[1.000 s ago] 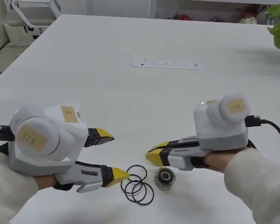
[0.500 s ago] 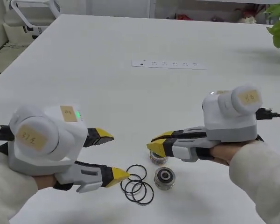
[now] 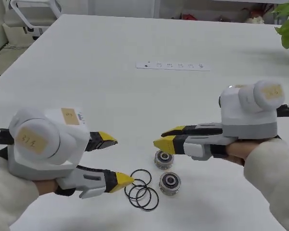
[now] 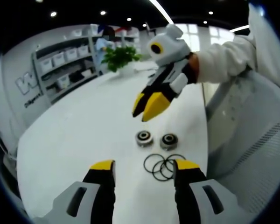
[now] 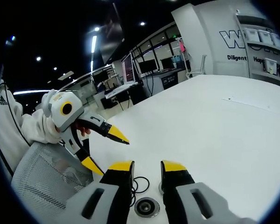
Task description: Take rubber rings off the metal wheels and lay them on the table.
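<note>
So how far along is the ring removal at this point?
Done: a small pile of black rings lies on the table beside two wheels. In hand: nothing; the left gripper is open by the pile, the right gripper hovers open over the wheels. To do: I cannot tell whether either wheel carries a ring; if so, those come off next.

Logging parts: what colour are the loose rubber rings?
Black; the rubber rings show best in the head view.

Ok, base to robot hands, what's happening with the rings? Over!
Left gripper open, empty, by the rubber rings. Right gripper open, empty, above the metal wheels. Rings piled on the table beside both wheels. Nothing in the way.
</note>
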The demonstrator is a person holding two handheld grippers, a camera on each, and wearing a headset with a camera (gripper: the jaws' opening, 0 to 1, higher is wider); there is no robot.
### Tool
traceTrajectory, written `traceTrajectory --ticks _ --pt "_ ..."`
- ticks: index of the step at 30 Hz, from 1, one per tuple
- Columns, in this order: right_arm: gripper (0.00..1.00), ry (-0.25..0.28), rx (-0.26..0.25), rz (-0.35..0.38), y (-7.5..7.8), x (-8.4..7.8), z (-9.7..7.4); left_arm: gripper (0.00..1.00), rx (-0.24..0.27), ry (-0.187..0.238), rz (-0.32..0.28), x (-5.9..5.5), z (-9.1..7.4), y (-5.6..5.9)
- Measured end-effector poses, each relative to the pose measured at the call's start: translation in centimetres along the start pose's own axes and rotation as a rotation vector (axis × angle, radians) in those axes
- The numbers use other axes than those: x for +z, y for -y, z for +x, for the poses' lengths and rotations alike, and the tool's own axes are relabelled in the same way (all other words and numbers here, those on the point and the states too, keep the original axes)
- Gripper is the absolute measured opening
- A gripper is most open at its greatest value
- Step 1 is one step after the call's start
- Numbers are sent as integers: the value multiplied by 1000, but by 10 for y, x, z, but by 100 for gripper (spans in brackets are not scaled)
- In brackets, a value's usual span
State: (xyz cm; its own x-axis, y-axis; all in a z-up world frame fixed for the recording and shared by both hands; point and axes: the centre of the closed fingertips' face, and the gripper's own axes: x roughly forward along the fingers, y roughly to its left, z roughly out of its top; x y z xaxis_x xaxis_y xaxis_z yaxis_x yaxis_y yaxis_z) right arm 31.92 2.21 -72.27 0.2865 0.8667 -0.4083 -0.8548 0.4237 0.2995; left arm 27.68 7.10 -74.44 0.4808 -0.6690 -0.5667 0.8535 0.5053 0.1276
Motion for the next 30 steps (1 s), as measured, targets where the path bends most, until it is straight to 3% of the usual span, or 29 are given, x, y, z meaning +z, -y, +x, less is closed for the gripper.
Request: traceTrajectory --ticks 3,15,19,30 --pt "26 28 11 37 -1 6 -4 51 -2 5 -7 1 0 0" --pt "45 133 3 33 -2 35 -28 57 21 70 -72 11 -9 -5" --pt "51 200 -1 49 0 50 -41 61 27 78 -82 12 -12 -5" --pt "56 242 -59 56 14 52 -68 65 49 109 -110 16 -21 -8"
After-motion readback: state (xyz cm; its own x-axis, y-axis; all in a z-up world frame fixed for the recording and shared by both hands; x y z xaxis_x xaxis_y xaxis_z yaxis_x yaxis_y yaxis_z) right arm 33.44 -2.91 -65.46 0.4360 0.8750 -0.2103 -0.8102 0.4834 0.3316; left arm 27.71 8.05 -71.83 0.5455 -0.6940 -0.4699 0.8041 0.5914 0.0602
